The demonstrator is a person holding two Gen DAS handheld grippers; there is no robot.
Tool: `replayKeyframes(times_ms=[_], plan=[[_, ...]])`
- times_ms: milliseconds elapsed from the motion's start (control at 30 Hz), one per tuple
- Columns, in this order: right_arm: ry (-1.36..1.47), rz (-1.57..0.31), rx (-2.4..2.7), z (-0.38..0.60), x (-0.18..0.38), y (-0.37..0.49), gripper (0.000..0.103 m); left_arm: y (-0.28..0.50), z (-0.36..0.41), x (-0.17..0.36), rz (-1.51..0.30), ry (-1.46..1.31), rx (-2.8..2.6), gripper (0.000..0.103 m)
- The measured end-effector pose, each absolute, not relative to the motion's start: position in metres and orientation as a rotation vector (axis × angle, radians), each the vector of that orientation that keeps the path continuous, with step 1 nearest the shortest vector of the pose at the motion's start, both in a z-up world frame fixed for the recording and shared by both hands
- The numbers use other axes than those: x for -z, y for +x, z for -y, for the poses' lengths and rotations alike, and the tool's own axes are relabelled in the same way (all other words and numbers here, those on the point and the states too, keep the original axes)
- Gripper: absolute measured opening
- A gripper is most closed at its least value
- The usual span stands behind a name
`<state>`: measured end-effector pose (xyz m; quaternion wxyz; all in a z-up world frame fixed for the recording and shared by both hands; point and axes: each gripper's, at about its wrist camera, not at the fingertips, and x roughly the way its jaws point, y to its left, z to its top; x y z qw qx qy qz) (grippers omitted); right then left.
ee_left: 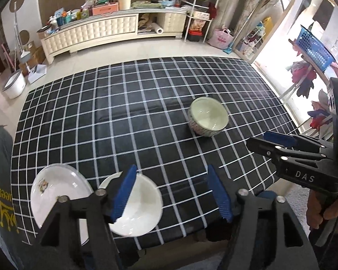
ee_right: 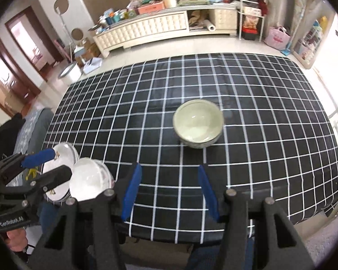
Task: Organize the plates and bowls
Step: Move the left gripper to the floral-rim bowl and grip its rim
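The patterned bowl [ee_right: 198, 123] sits mid-bench at 12 o'clock from the right gripper [ee_right: 170, 193], its jaws released and empty; the left gripper [ee_left: 172, 194], also released, has it at 1 o'clock, farther.

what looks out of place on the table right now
Nothing is spilled or broken. The patterned bowl sits alone mid-table, apart from the white bowl and the plate at the near left edge.

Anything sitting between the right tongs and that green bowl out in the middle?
Nothing: in the right wrist view only bare checked tablecloth lies between the open right tongs and the green bowl.
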<state>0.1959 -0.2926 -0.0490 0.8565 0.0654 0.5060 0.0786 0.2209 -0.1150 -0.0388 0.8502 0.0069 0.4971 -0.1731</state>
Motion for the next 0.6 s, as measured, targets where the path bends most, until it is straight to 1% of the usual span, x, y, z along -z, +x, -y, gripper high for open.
replayKeyframes(times_ms=[267, 600], plan=[[0.183, -1.060, -0.150, 0.325, 0.050, 0.217, 0.057, 0.245, 0.155, 0.041, -1.063, 0.052, 0.391, 0.066], [0.158, -1.088, -0.157, 0.350, 0.063, 0.256, 0.057, 0.288, 0.191, 0.056, -1.106, 0.081, 0.389, 0.066]])
